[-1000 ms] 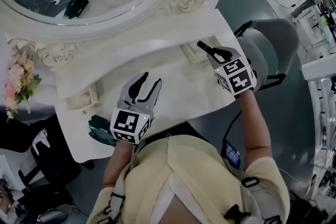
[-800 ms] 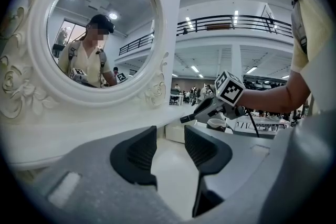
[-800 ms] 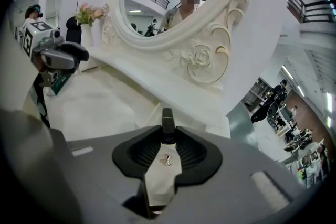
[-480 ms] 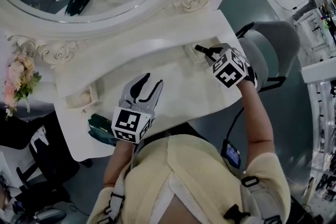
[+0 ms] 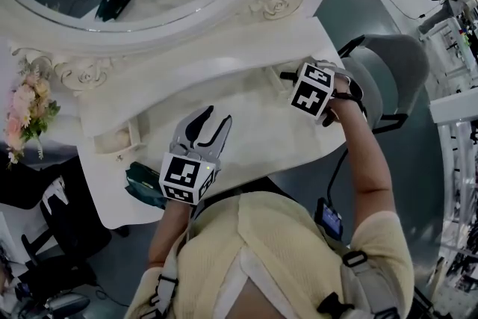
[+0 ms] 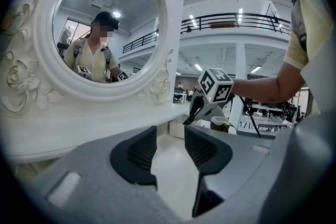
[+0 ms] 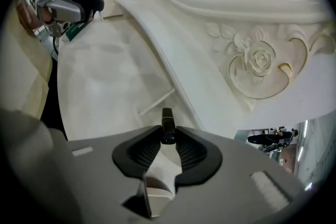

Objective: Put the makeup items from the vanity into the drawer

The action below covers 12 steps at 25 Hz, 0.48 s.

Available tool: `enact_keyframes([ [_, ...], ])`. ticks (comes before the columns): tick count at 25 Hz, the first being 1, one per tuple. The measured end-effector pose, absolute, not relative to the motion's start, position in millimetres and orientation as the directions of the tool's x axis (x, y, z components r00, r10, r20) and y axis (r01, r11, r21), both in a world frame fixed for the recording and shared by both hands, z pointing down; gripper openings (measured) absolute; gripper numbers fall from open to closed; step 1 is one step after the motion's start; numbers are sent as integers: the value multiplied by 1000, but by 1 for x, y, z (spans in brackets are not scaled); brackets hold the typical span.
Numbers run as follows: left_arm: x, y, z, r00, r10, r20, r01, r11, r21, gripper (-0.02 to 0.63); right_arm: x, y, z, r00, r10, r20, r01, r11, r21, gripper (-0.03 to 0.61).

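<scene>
Though masked overhead, right gripper (image 7: 168, 137) clamps black stick (image 7: 167, 122).

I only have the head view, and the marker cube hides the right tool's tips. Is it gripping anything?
Observer: Yes. In the right gripper view the right tool is shut on a slim black makeup stick, whose end pokes out past the tips.
Operator: What lies under that stick?
Observer: The white vanity top, with a thin raised white strip close beside the stick. I cannot tell if that strip is a drawer edge.
Operator: Is the left tool carrying anything?
Observer: No. Its own view shows the left tool open, with nothing between the jaws.
</scene>
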State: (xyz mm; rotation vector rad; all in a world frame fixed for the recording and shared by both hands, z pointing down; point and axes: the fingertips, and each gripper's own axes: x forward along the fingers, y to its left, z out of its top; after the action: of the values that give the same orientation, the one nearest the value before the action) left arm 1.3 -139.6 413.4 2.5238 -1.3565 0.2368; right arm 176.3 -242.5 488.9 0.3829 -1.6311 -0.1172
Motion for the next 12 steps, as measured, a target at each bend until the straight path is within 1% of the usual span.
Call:
enact_keyframes([
  [3,2,-140,416,549,-790,272,-835,-527,156,173,177,-243,497,26,-267,963,-76,960,268,97],
  [7,2,-140,415,543,-796,268,-840,-522,151,173,177,-249,504,91,-269,959,-2,963,270,98],
  [9,0,-140,414,541,-798,266,-841,-519,152,173,174,-251,506,93,-275,957,9,961,275,98],
  [12,-2,-140,417,538,-797,274,-843,-517,151,175,166,-252,507,53,-284,957,1,959,285,98],
])
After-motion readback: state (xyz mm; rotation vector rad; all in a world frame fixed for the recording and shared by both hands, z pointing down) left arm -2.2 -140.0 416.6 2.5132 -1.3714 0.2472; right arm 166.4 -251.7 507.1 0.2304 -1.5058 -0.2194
